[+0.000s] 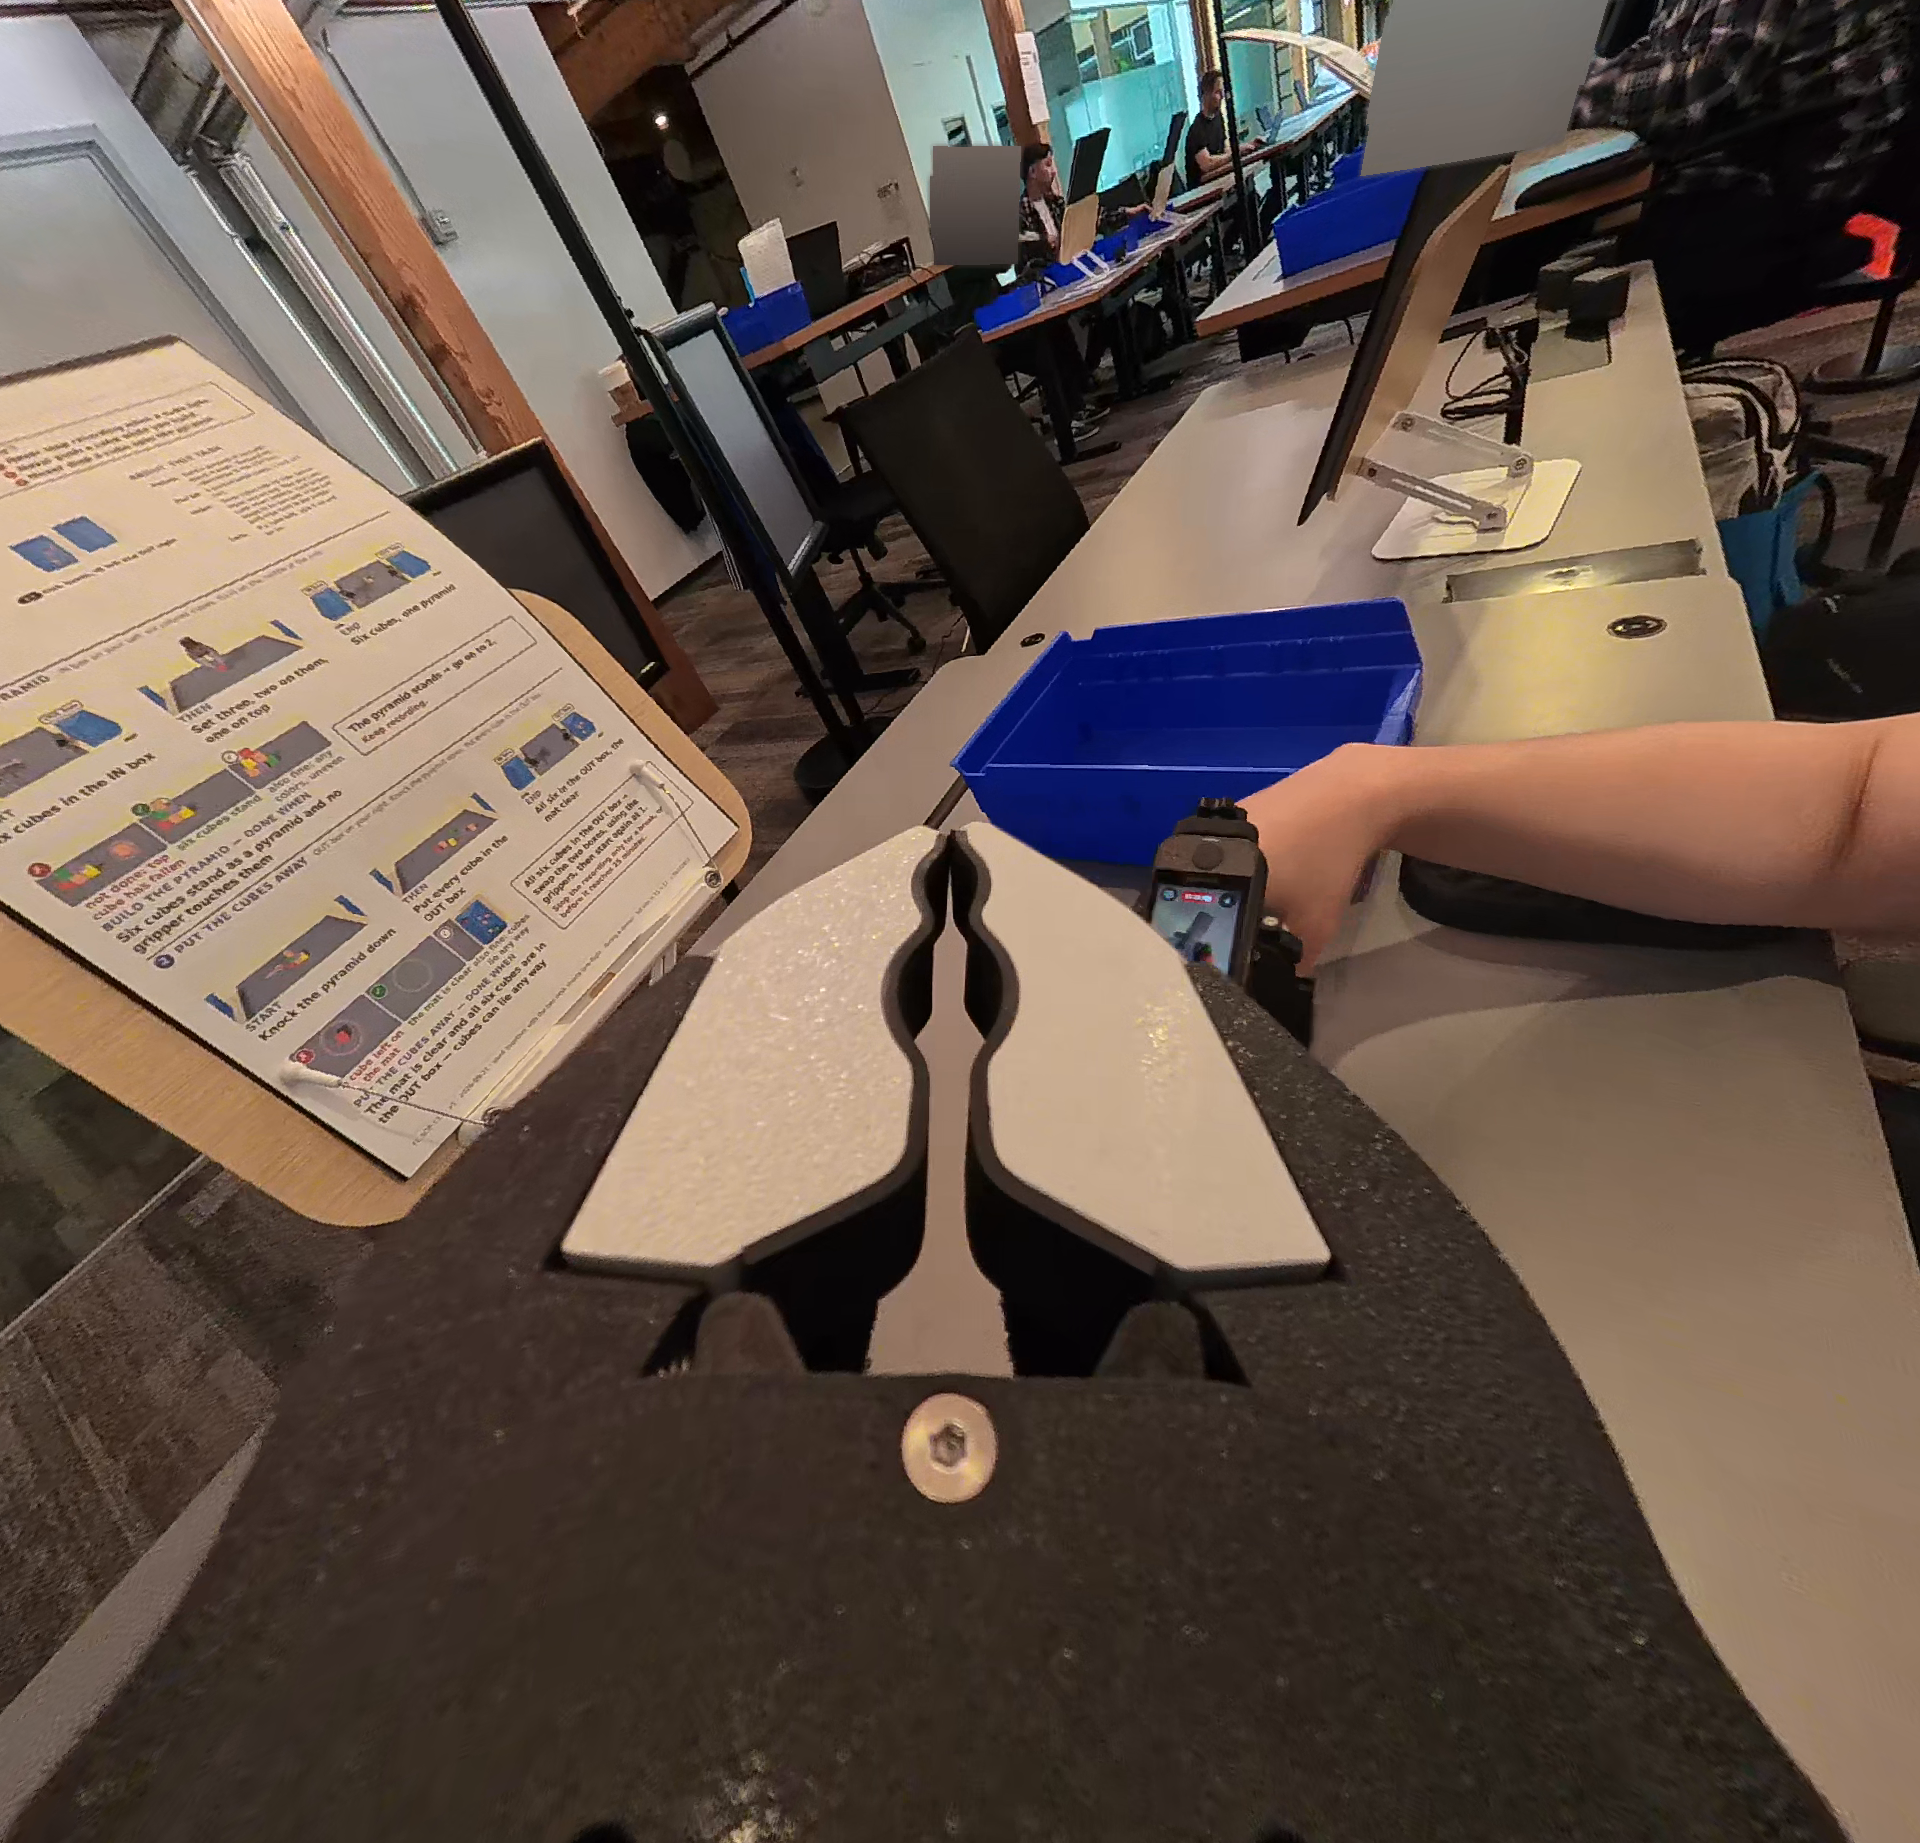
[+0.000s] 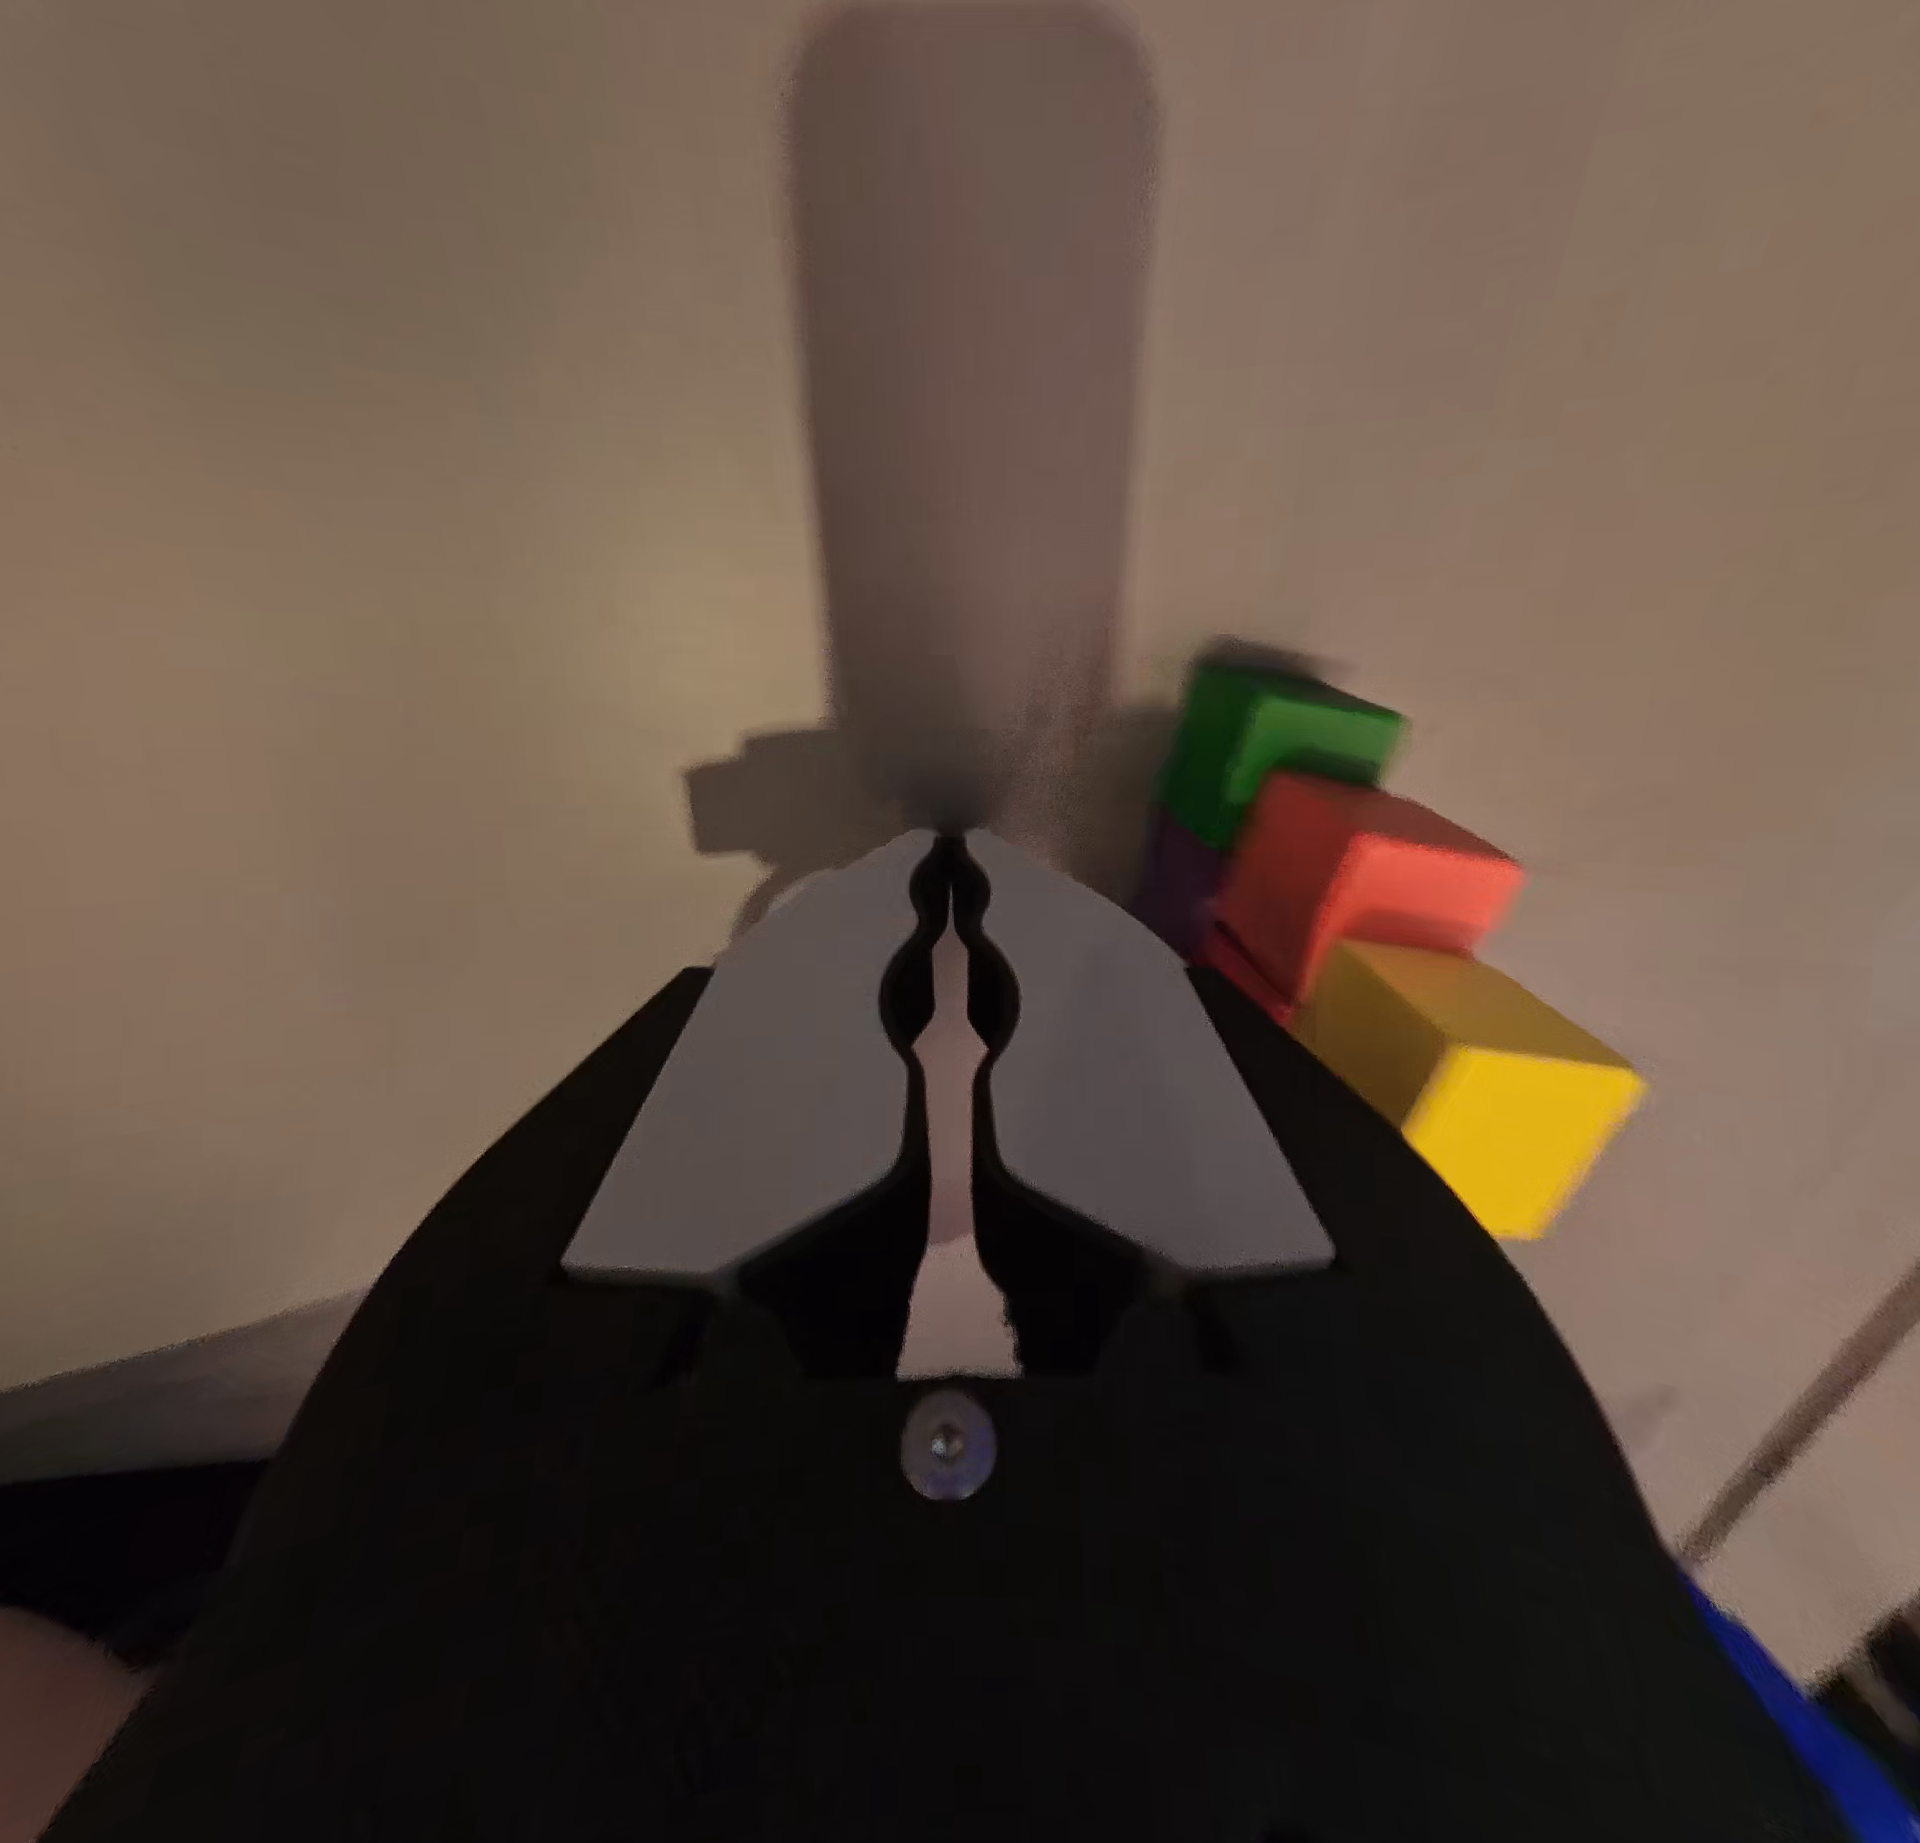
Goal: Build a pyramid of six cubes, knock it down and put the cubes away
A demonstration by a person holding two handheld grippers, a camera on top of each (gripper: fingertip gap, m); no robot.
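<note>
Cubes (image 2: 1351, 889) are sitting stacked beside the closed, empty right hand-held gripper (image 2: 948, 848); a blurred, hasty sweep risks scattering them off the desk (image 2: 416, 443). Left hand-held gripper (image 1: 948, 843) is idling closed.

Cubes (image 2: 1382, 920) stacked right of the right claw (image 2: 949, 848); bin (image 1: 1195, 723) ahead of the left claw (image 1: 951, 837).

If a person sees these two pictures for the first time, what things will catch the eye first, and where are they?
In the right wrist view, bright cubes sit just right of the shut right gripper: a green cube, an orange cube and a yellow cube, clustered together. In the left wrist view, a blue bin stands on the grey table beyond the shut left gripper, with an instruction sheet at left.
</note>
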